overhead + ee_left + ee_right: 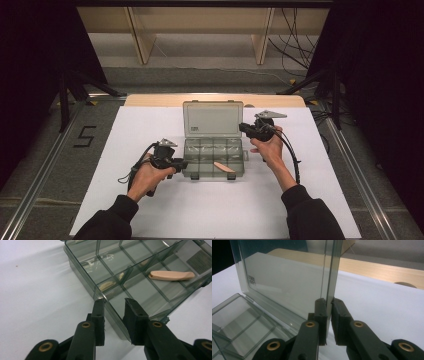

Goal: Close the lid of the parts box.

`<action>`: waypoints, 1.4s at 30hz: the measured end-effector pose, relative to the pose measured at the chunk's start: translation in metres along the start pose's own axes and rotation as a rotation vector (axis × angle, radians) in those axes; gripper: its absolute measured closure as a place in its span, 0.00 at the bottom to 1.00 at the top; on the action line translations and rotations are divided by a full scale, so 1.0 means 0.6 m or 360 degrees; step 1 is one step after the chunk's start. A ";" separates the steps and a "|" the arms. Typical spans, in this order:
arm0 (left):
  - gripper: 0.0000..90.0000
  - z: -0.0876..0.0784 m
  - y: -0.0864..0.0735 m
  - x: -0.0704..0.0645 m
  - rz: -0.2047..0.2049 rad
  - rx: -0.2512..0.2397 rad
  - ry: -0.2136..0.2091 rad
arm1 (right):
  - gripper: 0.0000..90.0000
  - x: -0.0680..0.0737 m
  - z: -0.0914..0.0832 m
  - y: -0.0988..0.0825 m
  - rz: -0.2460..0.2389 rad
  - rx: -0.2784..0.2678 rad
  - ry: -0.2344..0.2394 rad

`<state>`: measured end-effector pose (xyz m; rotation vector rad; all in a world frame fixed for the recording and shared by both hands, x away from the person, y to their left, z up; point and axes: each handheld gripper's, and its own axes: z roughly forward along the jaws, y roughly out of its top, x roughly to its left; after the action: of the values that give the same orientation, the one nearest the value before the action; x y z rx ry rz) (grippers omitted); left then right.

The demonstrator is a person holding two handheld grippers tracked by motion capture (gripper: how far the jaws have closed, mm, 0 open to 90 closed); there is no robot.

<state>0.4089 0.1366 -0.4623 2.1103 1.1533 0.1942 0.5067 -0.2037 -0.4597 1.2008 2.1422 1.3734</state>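
- Holding a tool in each hand, I work on a smoky clear plastic compartment box that sits on the white worktop, about midway across it and nearer the far edge than the near one.
- My left tool is clamped on the box's side wall at its near left corner: one pad sits outside the wall, the other inside the corner compartment, and the wall runs between them.
- In the high view that left tool meets the box at its left end, with my left hand wrapped round the handle.
- My right tool is pressed together on the side edge of the lid, which stands upright, hinged along the far side of the box.
- From above, the right tool comes at the lid's right edge, my right hand behind it and a black cable trailing back along my forearm.
- Inside the box lies a pale, flat, elongated piece; in the high view this piece rests in the near row, toward the right end.
- Dividers split the tray into several compartments; a small label shows on the lid.
- Beyond the white sheet, a strip of wooden top shows along the far edge.
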 end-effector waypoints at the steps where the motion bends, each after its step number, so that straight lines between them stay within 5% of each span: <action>1: 0.78 0.000 0.000 0.000 0.0000 0.0000 0.0000 | 0.93 0.000 0.000 0.000 0.0000 0.0000 0.0000; 30: 0.77 -0.001 0.001 0.002 0.0042 -0.0003 -0.0009 | 0.92 0.009 -0.004 -0.019 -0.0137 -0.0125 -0.0053; 37: 0.52 -0.008 0.011 0.005 0.0029 -0.0133 0.0066 | 0.92 0.011 -0.005 -0.019 -0.0127 -0.0113 -0.0045; 42: 0.42 -0.028 0.049 0.011 0.0075 -0.0251 0.0105 | 0.92 0.011 -0.005 -0.019 -0.0131 -0.0114 -0.0044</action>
<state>0.4253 0.1401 -0.4322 2.0060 1.0899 0.3669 0.4952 -0.2025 -0.4670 1.0863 2.0815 1.3781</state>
